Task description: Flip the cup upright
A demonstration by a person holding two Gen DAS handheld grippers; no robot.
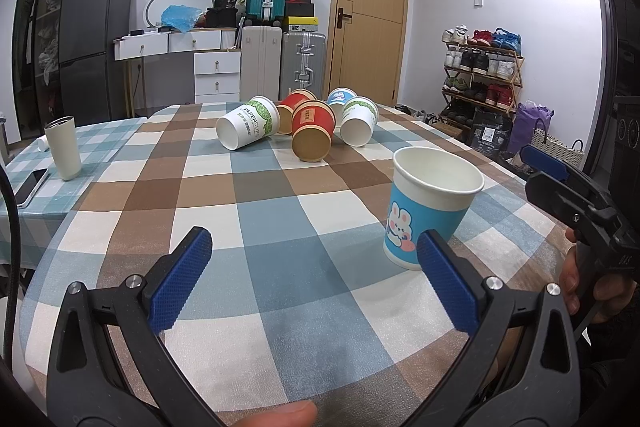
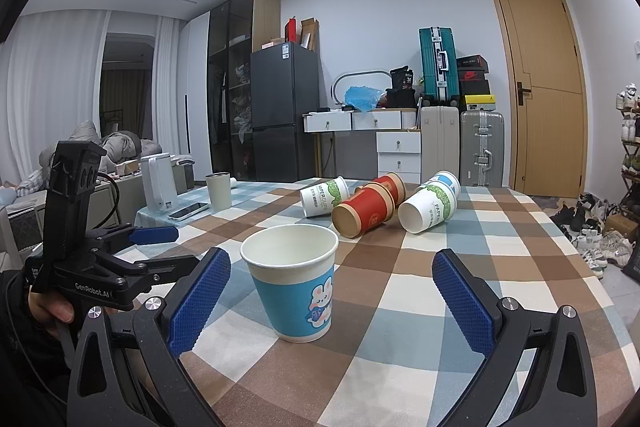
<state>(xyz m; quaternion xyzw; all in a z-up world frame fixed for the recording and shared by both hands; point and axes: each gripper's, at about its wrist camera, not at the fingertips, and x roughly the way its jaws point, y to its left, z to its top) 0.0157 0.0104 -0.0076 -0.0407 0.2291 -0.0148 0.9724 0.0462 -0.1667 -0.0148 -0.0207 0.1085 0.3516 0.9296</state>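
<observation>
Six paper cups on the table in total. One blue paper cup with a cartoon bunny print [image 2: 294, 287] stands upright near the front, mouth up and nothing inside that I can see. The other five lie on their sides in a loose cluster further back: two white paper cups with green leaf print [image 1: 248, 123] [image 1: 359, 121], two red paper cups with tan rims [image 1: 313, 135] [image 1: 294, 109], and one more blue-and-white paper cup [image 1: 341, 98] tucked behind them.

The table [image 1: 260, 211] wears a checked cloth in brown, blue and white. Off to the side sit a cream tall tumbler [image 1: 62, 149] and a white-edged phone [image 1: 30, 186] lying flat. Behind it all is a room with a dark grey fridge [image 1: 96, 35], stacked suitcases, a wooden door [image 1: 370, 11] and a shoe rack.

The left tool [image 1: 316, 281] has its fingers wide apart, gripping nothing — the bunny cup stands just beyond its right finger. The right tool [image 2: 332, 293] is also spread wide, with the bunny cup standing between its fingers, closer to the left one; I can't see any contact.
</observation>
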